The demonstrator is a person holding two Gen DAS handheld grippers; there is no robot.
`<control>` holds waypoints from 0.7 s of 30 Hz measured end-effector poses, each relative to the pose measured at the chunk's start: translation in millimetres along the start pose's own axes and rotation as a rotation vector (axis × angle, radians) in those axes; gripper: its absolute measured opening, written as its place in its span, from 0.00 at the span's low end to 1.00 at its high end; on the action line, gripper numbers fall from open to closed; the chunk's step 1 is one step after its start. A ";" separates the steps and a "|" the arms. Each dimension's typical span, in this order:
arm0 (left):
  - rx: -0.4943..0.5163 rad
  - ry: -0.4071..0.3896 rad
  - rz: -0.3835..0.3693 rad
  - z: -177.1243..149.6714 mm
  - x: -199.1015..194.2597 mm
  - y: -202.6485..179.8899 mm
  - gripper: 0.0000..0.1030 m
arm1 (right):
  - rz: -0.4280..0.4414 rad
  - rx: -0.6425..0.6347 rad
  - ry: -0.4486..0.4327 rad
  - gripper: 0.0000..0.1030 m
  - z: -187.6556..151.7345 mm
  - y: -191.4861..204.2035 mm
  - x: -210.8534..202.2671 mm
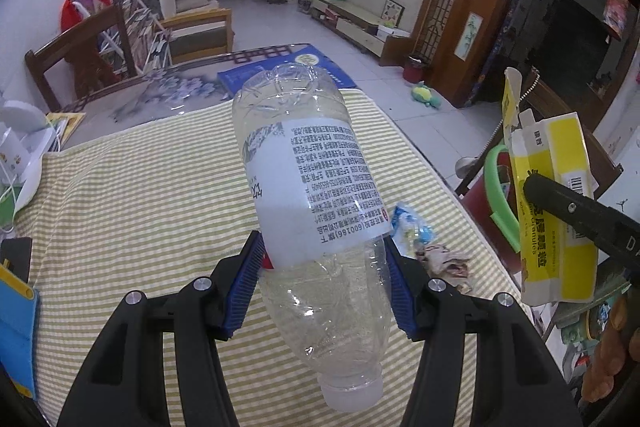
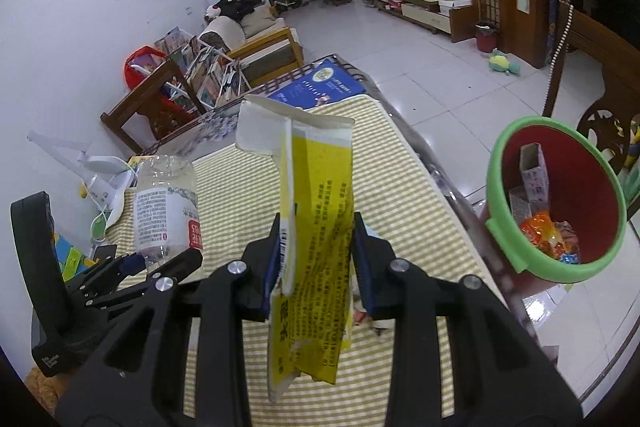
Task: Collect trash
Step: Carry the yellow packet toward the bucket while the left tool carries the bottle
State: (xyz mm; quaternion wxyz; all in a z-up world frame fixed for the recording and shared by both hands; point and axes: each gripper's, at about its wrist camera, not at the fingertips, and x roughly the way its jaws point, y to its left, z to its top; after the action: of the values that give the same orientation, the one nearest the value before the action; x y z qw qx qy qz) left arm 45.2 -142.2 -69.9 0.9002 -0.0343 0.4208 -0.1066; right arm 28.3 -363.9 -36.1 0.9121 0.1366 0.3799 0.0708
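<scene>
My left gripper [image 1: 322, 263] is shut on a clear empty plastic bottle [image 1: 316, 203] with a white label, held above the striped cloth, cap toward the camera. My right gripper [image 2: 316, 247] is shut on a flattened yellow carton [image 2: 316, 227], also seen in the left wrist view [image 1: 556, 207]. The bottle and left gripper show at the left of the right wrist view [image 2: 166, 207]. A red bin with a green rim [image 2: 560, 199] stands past the table's right edge and holds several wrappers. A blue-white wrapper [image 1: 410, 227] and crumpled paper [image 1: 444, 265] lie on the cloth.
The table has a yellow striped cloth [image 1: 132, 211]. A blue book [image 1: 288, 67] lies at its far end. A white lamp [image 1: 24, 143] and blue items [image 1: 16, 331] sit on the left. A wooden chair [image 2: 592, 75] stands behind the bin.
</scene>
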 end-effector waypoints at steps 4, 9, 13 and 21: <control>0.017 0.001 0.000 1.6 1.8 -18.5 0.53 | 0.001 0.015 -0.003 0.30 1.0 -17.1 -5.8; 0.028 0.008 0.003 2.6 5.2 -36.9 0.53 | 0.006 0.024 0.002 0.30 4.2 -35.3 -8.8; 0.032 0.013 0.007 3.3 8.0 -49.7 0.53 | 0.012 0.025 0.012 0.30 7.5 -46.8 -8.0; 0.031 0.015 0.016 9.1 15.6 -70.6 0.53 | 0.023 0.017 0.019 0.30 17.7 -65.0 -6.7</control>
State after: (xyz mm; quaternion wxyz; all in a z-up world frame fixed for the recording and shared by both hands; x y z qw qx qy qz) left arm 50.4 -214.8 -65.1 0.8984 -0.0164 0.4260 -0.1061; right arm 37.9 -430.9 -39.3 0.9064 0.1479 0.3876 0.0791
